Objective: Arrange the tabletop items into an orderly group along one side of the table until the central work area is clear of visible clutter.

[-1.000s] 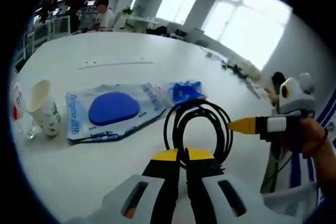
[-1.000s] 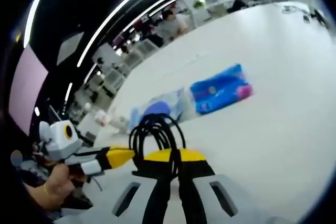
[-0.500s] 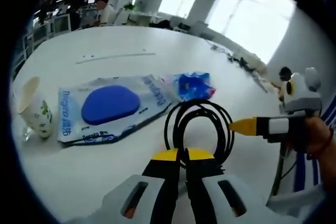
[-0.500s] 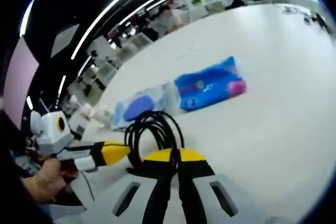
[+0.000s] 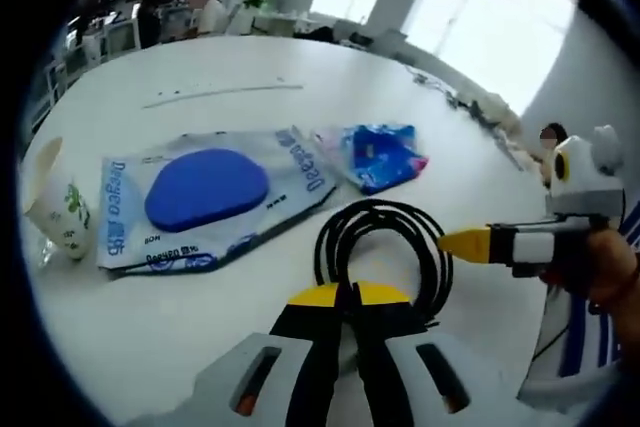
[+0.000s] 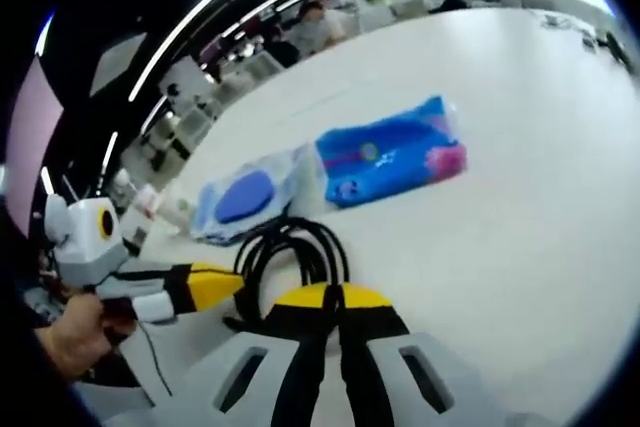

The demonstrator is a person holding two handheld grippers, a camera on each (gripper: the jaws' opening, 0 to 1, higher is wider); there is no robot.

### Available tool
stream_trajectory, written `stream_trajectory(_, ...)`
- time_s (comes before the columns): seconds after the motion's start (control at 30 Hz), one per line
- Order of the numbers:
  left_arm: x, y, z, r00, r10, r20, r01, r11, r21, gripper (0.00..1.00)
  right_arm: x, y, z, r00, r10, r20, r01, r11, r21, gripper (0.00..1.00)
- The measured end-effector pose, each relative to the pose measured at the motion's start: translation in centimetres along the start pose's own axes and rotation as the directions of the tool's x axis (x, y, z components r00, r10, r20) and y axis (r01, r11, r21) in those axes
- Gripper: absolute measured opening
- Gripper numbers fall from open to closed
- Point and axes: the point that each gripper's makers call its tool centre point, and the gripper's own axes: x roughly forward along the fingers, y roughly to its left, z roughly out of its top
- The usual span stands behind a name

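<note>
Cable coil [image 5: 380, 247], black and looped several times, lies on the white table [image 5: 180, 97] directly ahead of my left gripper [image 5: 348, 294], whose yellow-tipped jaws are pressed together on the near edge of the loops. In the right gripper view the same coil [image 6: 290, 252] sits just beyond my right gripper [image 6: 334, 296], whose jaws are also closed tight; I cannot tell whether they pinch a strand or only touch it.

In the left gripper view, my right gripper comes in from the right, held in a hand [image 5: 610, 272], its yellow tip beside the coil's right edge. In the right gripper view, my left gripper enters from the left, its yellow tip touching or just beside the coil.

Beyond the coil lies a flat clear package with a blue oval pad [image 5: 205, 192] inside. Just past it on the right is a crumpled blue packet [image 5: 380, 155]. A paper cup [image 5: 55, 212] stands well to the left, near the table edge. A person [image 5: 205, 9] sits far off behind the table.
</note>
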Motion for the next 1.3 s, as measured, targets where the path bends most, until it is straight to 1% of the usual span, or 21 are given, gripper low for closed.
stream_trajectory(0.17,-0.1,0.0,0.0,1.000,0.004,-0.001,-0.004,1.000,-0.003,0.04,0.2,-0.3,-0.1,1.000,-0.003,-0.001,0.003,1.000,0.000,0.00)
stream_trajectory(0.27,-0.1,0.2,-0.1,1.000,0.021,0.001,-0.021,1.000,-0.007,0.04,0.3,-0.3,-0.1,1.000,-0.003,0.014,0.003,1.000,0.015,0.00)
stream_trajectory(0.33,-0.2,0.1,-0.1,1.000,0.020,0.004,-0.020,1.000,0.006,0.04,0.3,-0.3,-0.1,1.000,-0.003,0.020,0.002,1.000,0.014,0.00)
stream_trajectory(0.5,-0.1,0.2,0.1,1.000,0.021,0.016,-0.021,1.000,0.017,0.04,0.4,-0.3,-0.2,1.000,-0.008,0.025,0.009,1.000,-0.022,0.01)
stream_trajectory(0.6,-0.3,0.3,-0.1,1.000,0.022,0.004,-0.022,1.000,0.003,0.05,0.4,-0.2,0.0,0.999,-0.010,0.036,0.011,0.999,-0.040,0.01)
stream_trajectory(0.63,-0.4,0.4,-0.2,1.000,0.025,0.002,-0.025,1.000,0.010,0.05,0.4,-0.2,0.0,0.999,-0.013,0.041,0.015,0.999,-0.047,0.01)
stream_trajectory(0.7,-0.7,0.7,0.1,0.999,0.029,0.015,-0.030,0.999,0.012,0.04,0.4,-0.2,0.1,0.999,-0.017,0.049,0.019,0.998,-0.052,0.02)
stream_trajectory(0.77,-1.0,0.8,0.4,0.999,0.026,0.026,-0.026,1.000,0.005,0.08,0.4,-0.3,0.3,0.998,-0.023,0.057,0.026,0.998,-0.053,0.02)
stream_trajectory(0.83,-1.2,1.0,0.6,0.999,0.026,0.031,-0.026,1.000,0.005,0.12,0.2,-0.3,0.6,0.997,-0.032,0.072,0.037,0.997,-0.067,0.06)
stream_trajectory(0.9,-1.6,1.1,0.8,0.999,0.030,0.036,-0.031,1.000,0.007,0.14,-0.1,-0.2,0.9,0.996,-0.037,0.086,0.044,0.995,-0.085,0.10)
stream_trajectory(1.0,-2.4,1.2,1.0,0.998,0.035,0.051,-0.034,0.999,-0.019,0.16,-0.5,-0.1,1.1,0.996,-0.034,0.086,0.044,0.993,-0.109,0.12)
stream_trajectory(1.13,-3.5,1.4,1.3,0.996,0.043,0.075,-0.043,0.999,-0.002,0.21,-1.1,0.2,1.5,0.995,-0.025,0.097,0.039,0.990,-0.136,0.21)
stream_trajectory(1.23,-4.2,1.5,1.5,0.995,0.037,0.090,-0.038,0.999,0.012,0.28,-1.8,0.8,1.8,0.994,-0.007,0.110,0.027,0.983,-0.182,0.24)
stream_trajectory(1.3,-4.7,1.6,1.7,0.994,0.035,0.104,-0.039,0.999,0.033,0.33,-2.2,1.2,2.2,0.993,0.012,0.117,0.014,0.976,-0.218,0.28)
